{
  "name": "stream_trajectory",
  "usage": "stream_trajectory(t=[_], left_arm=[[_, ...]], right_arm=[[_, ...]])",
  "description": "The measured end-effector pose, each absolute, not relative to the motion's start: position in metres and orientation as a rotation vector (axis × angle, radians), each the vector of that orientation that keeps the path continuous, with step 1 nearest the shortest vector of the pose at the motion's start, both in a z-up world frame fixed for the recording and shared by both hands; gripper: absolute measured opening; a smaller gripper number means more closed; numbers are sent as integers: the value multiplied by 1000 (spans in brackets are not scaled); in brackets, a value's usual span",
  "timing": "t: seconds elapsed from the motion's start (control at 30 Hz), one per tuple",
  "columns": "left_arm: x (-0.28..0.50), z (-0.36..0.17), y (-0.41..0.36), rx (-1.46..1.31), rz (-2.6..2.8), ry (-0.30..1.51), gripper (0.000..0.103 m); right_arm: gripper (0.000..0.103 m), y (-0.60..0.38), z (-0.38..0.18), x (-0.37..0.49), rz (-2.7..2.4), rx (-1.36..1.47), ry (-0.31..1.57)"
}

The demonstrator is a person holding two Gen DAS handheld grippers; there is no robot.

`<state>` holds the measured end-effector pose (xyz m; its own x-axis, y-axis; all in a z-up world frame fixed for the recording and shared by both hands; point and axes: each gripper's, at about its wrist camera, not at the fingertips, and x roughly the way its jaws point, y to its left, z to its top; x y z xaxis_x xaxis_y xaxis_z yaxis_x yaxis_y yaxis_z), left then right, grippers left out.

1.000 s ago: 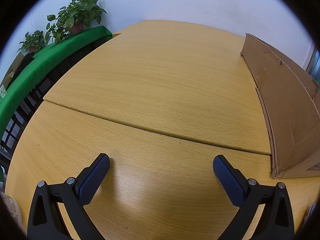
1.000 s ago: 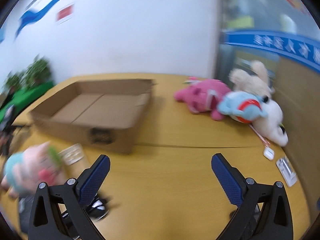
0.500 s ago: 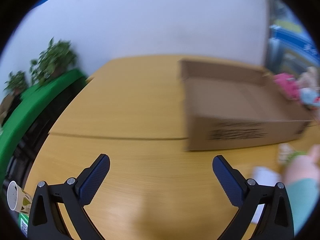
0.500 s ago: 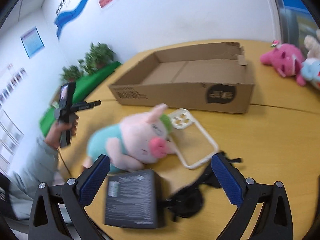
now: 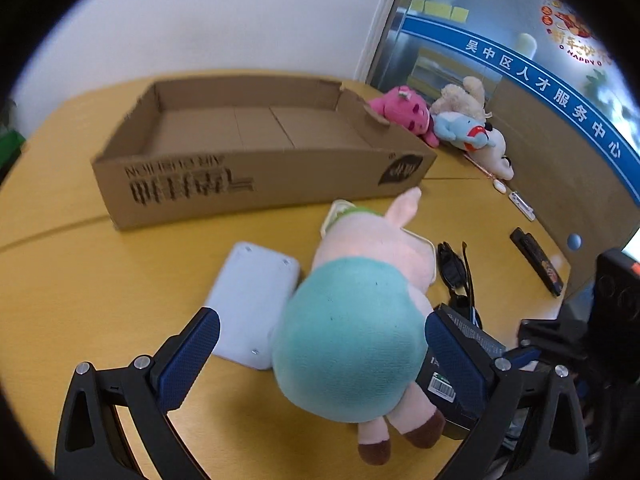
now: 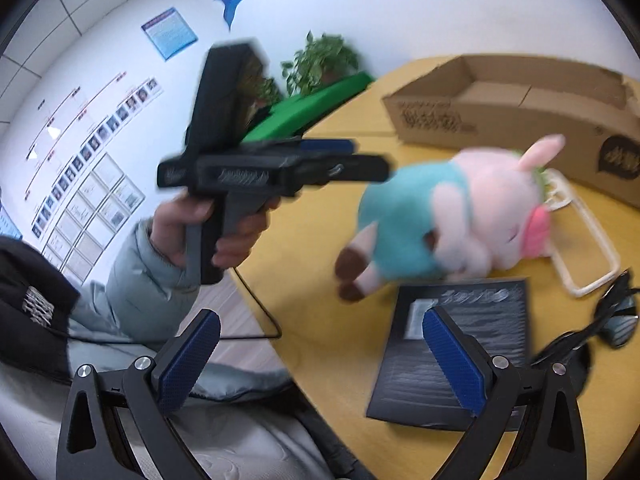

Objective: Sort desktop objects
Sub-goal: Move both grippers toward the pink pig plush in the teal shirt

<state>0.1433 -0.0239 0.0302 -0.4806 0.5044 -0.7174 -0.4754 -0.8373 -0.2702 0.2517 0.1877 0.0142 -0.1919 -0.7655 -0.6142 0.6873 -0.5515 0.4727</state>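
Observation:
A pink pig plush in a teal shirt (image 5: 356, 320) lies on the wooden table (image 5: 80, 288); it also shows in the right wrist view (image 6: 448, 216). My left gripper (image 5: 320, 360) is open with the plush's body between its fingers, apart from both pads. My right gripper (image 6: 320, 360) is open and empty over the table's near edge, its right finger above a black box (image 6: 460, 360). An open cardboard box (image 5: 256, 148) stands behind the plush. A pale blue-grey flat device (image 5: 252, 296), a white phone case (image 6: 580, 248) and black sunglasses (image 5: 454, 272) lie around the plush.
Pink, blue and cream plush toys (image 5: 448, 124) lie at the far right by a partition. A black remote-like bar (image 5: 536, 260) and a small white clip (image 5: 520, 204) lie at the right. The left gripper's handle, held by a hand (image 6: 224, 216), fills the right wrist view's left.
Both views swung fast. The left gripper turned right from bare table to the plush, now between its fingers. The right gripper swung left and lower over the black box.

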Motion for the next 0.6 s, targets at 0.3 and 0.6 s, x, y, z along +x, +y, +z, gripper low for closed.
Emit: stream_trajectory(t=[0.3, 0.6], left_arm=[[135, 14, -17, -1210, 2228, -118, 102], [146, 2, 5, -1263, 2187, -18, 99]], right_arm=[[102, 198, -16, 234, -2316, 1134, 262], [102, 215, -12, 210, -2373, 1175, 267]])
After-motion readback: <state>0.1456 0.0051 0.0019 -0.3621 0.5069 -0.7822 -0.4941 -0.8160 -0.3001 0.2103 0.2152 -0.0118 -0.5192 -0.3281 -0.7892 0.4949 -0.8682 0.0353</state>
